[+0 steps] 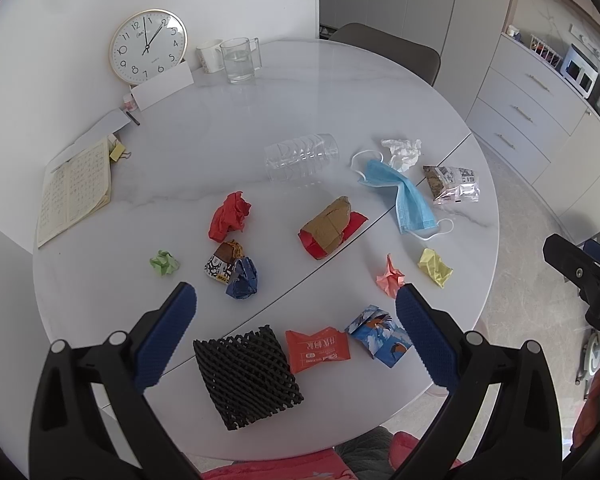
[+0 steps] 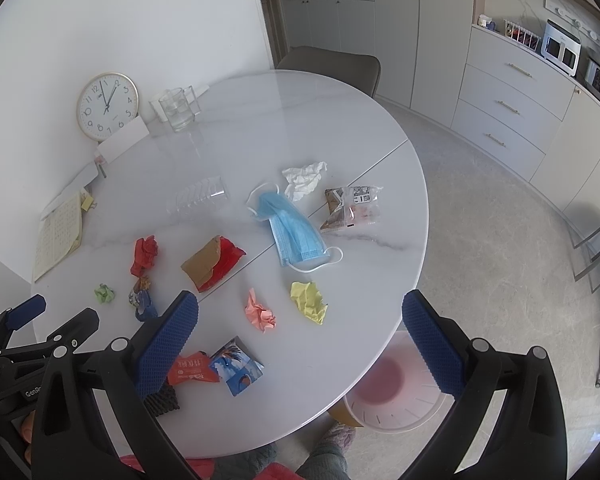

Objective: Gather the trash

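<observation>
Trash is scattered over the round white table [image 1: 300,92]: a black foam net [image 1: 247,376], an orange wrapper [image 1: 317,350], a blue printed wrapper [image 1: 380,335], a blue face mask [image 1: 408,198], a white tissue [image 1: 402,152], and red [image 1: 230,218], green [image 1: 164,263], pink [image 1: 390,276] and yellow [image 1: 435,267] paper balls. My left gripper [image 1: 296,296] hovers open above the table's near edge, holding nothing. My right gripper [image 2: 300,308] is open and empty too, over the near right rim. A pink bin [image 2: 396,392] stands on the floor below that rim.
A clock [image 1: 148,46], two cups [image 1: 240,58], a notebook [image 1: 74,192] and a clear plastic cup [image 1: 302,156] lying on its side sit toward the wall. A chair [image 1: 384,50] stands behind the table. Cabinets [image 2: 512,108] line the right wall.
</observation>
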A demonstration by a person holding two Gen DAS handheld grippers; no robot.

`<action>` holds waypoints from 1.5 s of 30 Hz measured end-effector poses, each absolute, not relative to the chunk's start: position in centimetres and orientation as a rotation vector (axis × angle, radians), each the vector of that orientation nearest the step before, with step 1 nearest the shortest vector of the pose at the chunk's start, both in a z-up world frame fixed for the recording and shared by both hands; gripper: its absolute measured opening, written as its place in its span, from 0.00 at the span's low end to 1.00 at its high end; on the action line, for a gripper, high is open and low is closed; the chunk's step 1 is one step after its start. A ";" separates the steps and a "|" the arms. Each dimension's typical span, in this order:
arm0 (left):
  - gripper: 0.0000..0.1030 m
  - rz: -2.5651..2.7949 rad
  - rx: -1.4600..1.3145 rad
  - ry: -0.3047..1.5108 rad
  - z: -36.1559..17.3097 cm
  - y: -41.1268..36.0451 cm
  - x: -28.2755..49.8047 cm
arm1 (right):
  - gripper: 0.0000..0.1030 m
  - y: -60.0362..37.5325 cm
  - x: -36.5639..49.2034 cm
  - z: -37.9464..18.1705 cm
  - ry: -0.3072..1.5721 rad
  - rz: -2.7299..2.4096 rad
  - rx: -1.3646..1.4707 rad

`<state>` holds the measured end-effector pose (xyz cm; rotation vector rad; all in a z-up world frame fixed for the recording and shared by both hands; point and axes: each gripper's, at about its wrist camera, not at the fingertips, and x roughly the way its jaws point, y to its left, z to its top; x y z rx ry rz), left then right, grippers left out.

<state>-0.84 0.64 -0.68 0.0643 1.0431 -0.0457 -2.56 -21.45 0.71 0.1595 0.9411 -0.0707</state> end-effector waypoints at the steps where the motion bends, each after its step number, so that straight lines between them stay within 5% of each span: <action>1: 0.93 -0.045 0.065 1.044 -0.7 0.7 -0.8 | 0.98 -21.4 -2.6 0.7 0.941 -0.070 0.161; 34: 0.93 -0.045 0.063 1.046 -0.7 1.2 -1.2 | 0.98 -21.1 -3.2 0.7 0.941 -0.067 0.157; 45: 0.93 -0.194 0.046 1.031 -5.6 5.9 -2.6 | 0.98 -18.5 -3.5 -4.1 0.935 0.015 0.100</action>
